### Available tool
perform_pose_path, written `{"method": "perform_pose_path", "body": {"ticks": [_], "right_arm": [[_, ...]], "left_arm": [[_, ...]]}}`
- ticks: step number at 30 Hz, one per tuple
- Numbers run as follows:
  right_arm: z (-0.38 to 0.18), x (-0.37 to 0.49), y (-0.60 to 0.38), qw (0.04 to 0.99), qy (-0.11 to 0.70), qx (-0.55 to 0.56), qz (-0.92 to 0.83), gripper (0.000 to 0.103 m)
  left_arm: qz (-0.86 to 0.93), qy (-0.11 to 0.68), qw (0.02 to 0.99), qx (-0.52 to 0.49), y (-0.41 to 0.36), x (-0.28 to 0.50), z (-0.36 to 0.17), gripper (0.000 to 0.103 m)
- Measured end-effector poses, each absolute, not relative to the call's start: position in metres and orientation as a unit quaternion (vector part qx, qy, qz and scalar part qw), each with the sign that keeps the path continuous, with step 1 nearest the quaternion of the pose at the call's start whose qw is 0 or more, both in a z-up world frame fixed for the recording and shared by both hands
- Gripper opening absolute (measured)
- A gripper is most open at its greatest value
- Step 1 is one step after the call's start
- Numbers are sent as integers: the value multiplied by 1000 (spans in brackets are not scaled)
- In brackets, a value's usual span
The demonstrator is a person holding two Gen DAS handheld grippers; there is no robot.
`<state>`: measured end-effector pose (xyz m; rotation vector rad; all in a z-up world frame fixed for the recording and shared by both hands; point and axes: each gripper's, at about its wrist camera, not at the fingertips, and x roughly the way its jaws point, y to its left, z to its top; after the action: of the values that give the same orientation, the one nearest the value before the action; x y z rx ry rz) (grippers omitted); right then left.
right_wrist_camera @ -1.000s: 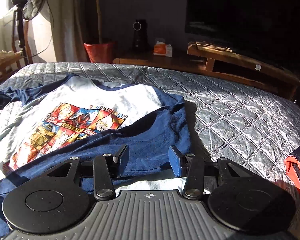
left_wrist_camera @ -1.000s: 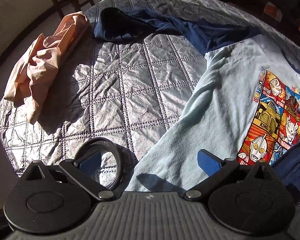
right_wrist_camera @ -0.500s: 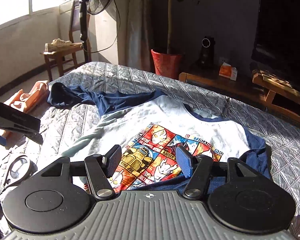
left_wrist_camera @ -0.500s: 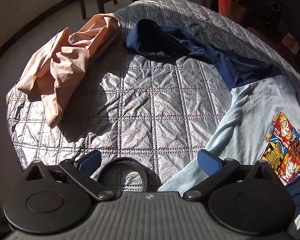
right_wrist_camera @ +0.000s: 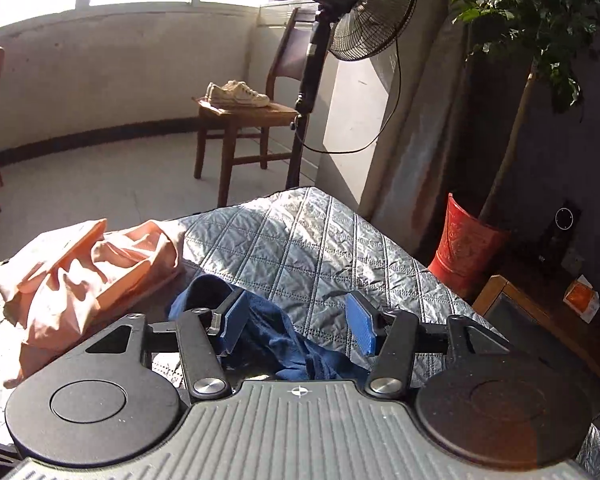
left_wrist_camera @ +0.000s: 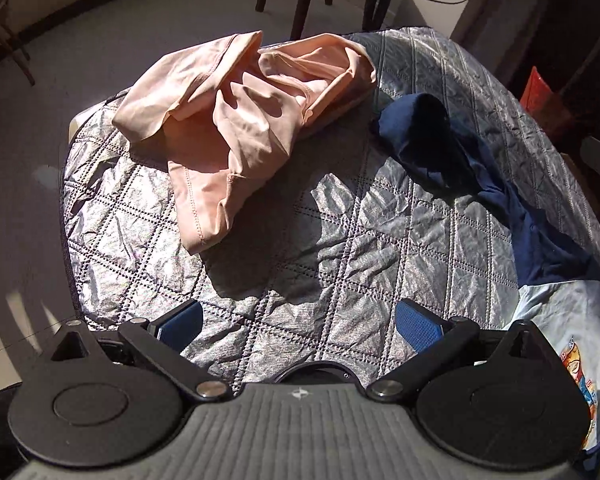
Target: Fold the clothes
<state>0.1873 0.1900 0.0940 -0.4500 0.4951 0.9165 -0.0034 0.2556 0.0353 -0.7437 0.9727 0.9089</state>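
Left wrist view: left gripper (left_wrist_camera: 298,326) spread wide, nothing between the pads, hovering over bare quilt (left_wrist_camera: 340,240). Navy sleeve (left_wrist_camera: 460,168) of the printed shirt (left_wrist_camera: 560,320) trails across the quilt to the right; peach garment (left_wrist_camera: 240,120) lies crumpled at the far edge.

Right wrist view: right gripper (right_wrist_camera: 296,322) over the navy sleeve (right_wrist_camera: 268,332), jaws closing, cloth lying under the gap but not pinched (pads clear of it). Peach garment (right_wrist_camera: 80,280) to the left.

Likely light, limp, bunches easily; best to take the sleeve at its cuff end, pinching a single layer.
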Motion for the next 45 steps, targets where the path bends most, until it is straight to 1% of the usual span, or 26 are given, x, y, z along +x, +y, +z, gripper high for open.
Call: {"method": "perform_pose_path", "body": {"ticks": [3,7,8,12,13,14,15,16,17,19,20,21,26,28,29,30,32,36,37,38,39,40,41,43,45], "right_arm": [[64,194,230,824,253,-260,435,60],[38,197,263,803,277,-268,454,60],[34,195,271,796,280,-273,463,61],[13,180,309,761,268,-351,475,63],[10,178,315,764,255,-362,469,61],[7,175,320,768,242,-372,462,52],[7,178,323,773,251,-361,457,41],[7,181,325,778,260,-349,453,7],[11,185,321,789,271,-319,450,8],[27,198,298,819,294,-213,444,7],[34,205,287,831,303,-159,439,7],[47,212,260,848,307,-79,425,7],[79,200,113,880,271,203,334,7],[73,173,53,882,267,273,277,7],[66,157,30,884,273,285,248,8],[58,141,12,890,287,279,220,8],[37,121,-11,888,353,236,176,19],[21,79,-39,912,371,123,123,21],[17,69,-46,916,375,94,110,28],[21,63,-42,926,356,53,114,39],[26,59,-37,930,342,22,131,45],[29,61,-31,929,337,2,155,56],[33,63,-24,926,332,-17,178,59],[47,71,-6,920,319,-51,223,59],[50,82,11,913,320,-57,246,58]], "left_arm": [[407,442,718,-350,262,-7,34,102],[399,450,710,-367,268,-11,29,102],[395,454,708,-371,268,-12,27,102],[384,461,703,-381,269,-14,23,102],[383,462,703,-381,269,-14,22,102],[381,465,702,-383,269,-14,21,102],[378,468,700,-385,269,-14,20,102],[376,469,699,-388,269,-15,19,102],[374,471,697,-391,269,-15,18,102],[372,475,694,-393,268,-15,16,102],[370,477,693,-395,267,-15,15,102],[367,478,692,-398,266,-15,14,102],[359,480,697,-395,256,-12,15,102],[360,480,697,-393,252,-10,16,102],[360,480,697,-392,250,-10,16,102],[358,480,698,-392,248,-9,16,102],[357,481,701,-387,244,-7,17,102],[359,483,708,-370,235,-2,16,102],[359,485,706,-369,234,-1,15,102],[360,486,706,-369,232,0,15,102],[361,485,707,-367,231,1,15,102],[363,484,707,-366,229,2,15,102],[364,484,708,-364,227,3,16,102],[364,481,710,-363,223,5,18,102],[365,480,713,-359,218,8,19,102]]}}
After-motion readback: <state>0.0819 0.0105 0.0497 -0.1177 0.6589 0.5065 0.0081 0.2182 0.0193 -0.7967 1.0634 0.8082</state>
